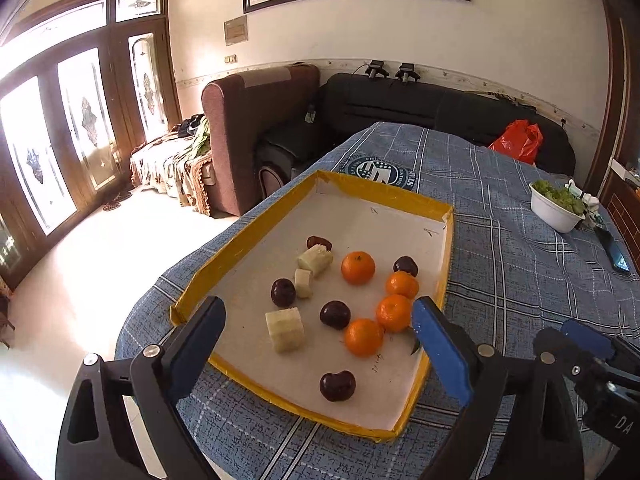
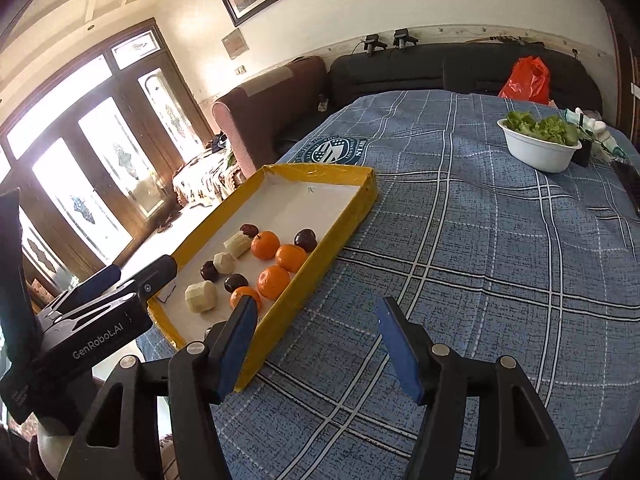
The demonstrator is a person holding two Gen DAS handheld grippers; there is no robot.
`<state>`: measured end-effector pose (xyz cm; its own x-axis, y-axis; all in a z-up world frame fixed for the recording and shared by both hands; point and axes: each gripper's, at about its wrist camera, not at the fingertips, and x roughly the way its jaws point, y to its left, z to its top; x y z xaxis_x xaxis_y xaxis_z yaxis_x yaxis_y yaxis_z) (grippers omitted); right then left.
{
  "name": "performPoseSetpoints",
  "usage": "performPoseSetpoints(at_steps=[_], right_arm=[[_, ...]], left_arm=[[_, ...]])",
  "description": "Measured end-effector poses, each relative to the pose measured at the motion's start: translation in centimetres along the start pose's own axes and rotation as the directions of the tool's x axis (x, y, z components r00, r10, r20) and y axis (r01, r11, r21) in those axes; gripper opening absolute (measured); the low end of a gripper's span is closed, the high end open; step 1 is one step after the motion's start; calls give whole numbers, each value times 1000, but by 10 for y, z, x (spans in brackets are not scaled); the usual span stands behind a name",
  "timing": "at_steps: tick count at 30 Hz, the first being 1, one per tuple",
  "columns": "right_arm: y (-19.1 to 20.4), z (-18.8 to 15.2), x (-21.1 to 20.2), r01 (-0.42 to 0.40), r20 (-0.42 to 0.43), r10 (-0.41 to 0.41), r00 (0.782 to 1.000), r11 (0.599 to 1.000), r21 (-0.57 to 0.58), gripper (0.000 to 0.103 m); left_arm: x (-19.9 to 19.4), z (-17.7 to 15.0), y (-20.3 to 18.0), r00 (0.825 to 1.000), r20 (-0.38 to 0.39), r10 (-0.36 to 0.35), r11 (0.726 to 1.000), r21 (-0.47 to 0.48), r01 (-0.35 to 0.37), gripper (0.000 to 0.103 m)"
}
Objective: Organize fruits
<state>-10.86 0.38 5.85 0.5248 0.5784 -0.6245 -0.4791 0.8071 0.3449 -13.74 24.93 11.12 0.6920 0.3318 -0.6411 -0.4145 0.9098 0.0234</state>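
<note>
Hovering above the near end of the tray (image 1: 256, 236), the left gripper (image 1: 320, 336) has its jaws spread wide with nothing between them. To its right, the right gripper (image 2: 316, 344) is also wide and empty, and sits over the checked cloth (image 2: 480, 260) on the tabletop, just beside the tray's near right corner.

Contents of the tray, all loose on its white floor:
- Four oranges (image 1: 358, 267) grouped toward the right wall; three of them form a touching chain, the fourth lies slightly apart
- Five dark red fruits (image 1: 337, 385), possibly plums or dates, scattered; one lies alone nearest the left gripper, one sits near the right wall, one at the far end of the group
- Three pale peeled pieces (image 1: 284, 329), apparently banana, on the left half, mixed among the dark fruits

Progress assessment: the oranges look roughly gathered, but the dark fruits and pale pieces are interspersed, so sorting by kind appears largely undone. The far half of the tray is bare and could receive a group. No separate container for fruit is evident; the white bowl (image 2: 538, 152) at the far right of the tabletop holds green leaves and is well apart from the tray.

Behind the bowl an orange bag (image 2: 526, 78) rests on a dark sofa (image 2: 400, 70)
</note>
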Motion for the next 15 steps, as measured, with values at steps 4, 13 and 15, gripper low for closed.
performPoseSetpoints(at_steps=[4, 13, 15], right_arm=[[-4, -4, 1, 9, -12, -9, 1000, 1000, 8, 68], [23, -15, 4, -9, -3, 9, 1000, 998, -60, 68], [34, -19, 5, -12, 2, 12, 1000, 996, -90, 68]], left_arm=[[-2, -2, 19, 999, 19, 32, 998, -52, -31, 94], [-97, -16, 12, 803, 513, 304, 944, -50, -326, 103], [-100, -17, 2, 807, 518, 286, 946, -16, -325, 103]])
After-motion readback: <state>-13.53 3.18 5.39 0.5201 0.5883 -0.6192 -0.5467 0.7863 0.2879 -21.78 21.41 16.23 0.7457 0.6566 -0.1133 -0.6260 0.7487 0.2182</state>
